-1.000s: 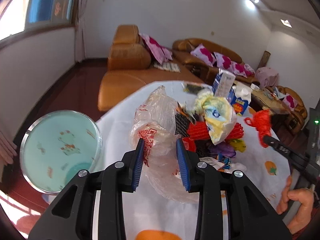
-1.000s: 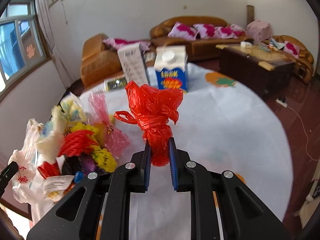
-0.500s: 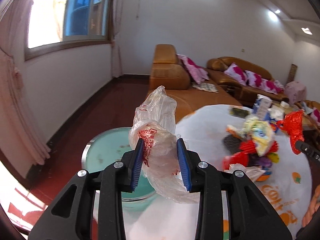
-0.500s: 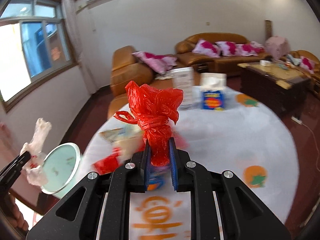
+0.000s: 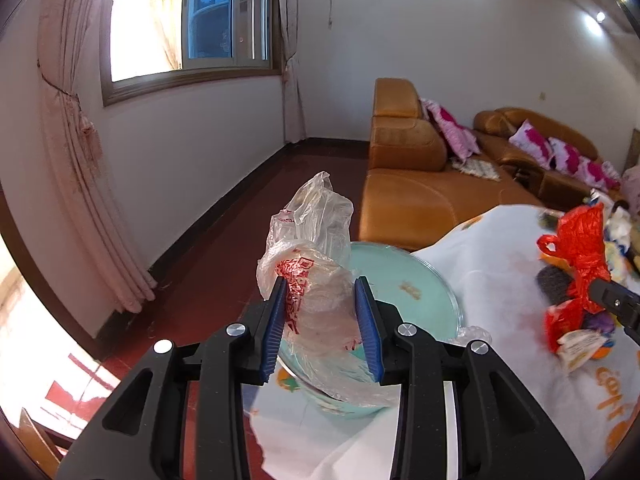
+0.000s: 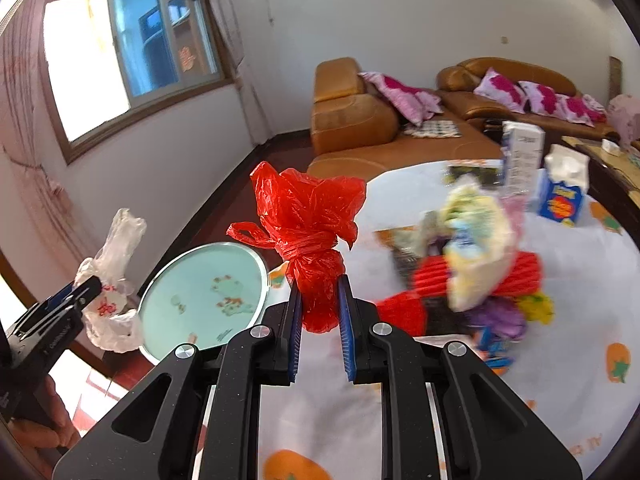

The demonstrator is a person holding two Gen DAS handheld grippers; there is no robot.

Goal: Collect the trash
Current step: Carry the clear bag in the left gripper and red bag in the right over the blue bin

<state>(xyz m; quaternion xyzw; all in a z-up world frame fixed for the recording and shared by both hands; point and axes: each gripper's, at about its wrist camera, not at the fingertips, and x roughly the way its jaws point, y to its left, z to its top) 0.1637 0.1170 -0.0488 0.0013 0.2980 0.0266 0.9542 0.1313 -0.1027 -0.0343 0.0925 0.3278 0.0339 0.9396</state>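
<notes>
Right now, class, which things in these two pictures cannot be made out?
- Heap of mixed wrappers, right wrist view: blurred.
- Round pale-green bin's inside, left wrist view: hidden behind the clear plastic bag.
- Print on the blue-and-white carton, right wrist view: blurred.

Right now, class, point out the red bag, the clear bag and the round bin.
red bag (image 6: pixel 308 216), right wrist view, crumpled top above the knot
clear bag (image 5: pixel 316 216), left wrist view, upper folds
round bin (image 6: pixel 200 280), right wrist view, pale green lid

Tan leather sofa (image 6: pixel 360 120) with pink-patterned cushions (image 6: pixel 400 96) along the white wall, curtained window (image 5: pixel 192 20) at left, dark red floor (image 5: pixel 224 240), white cloth-covered surface (image 6: pixel 580 280) printed with orange fruit.
</notes>
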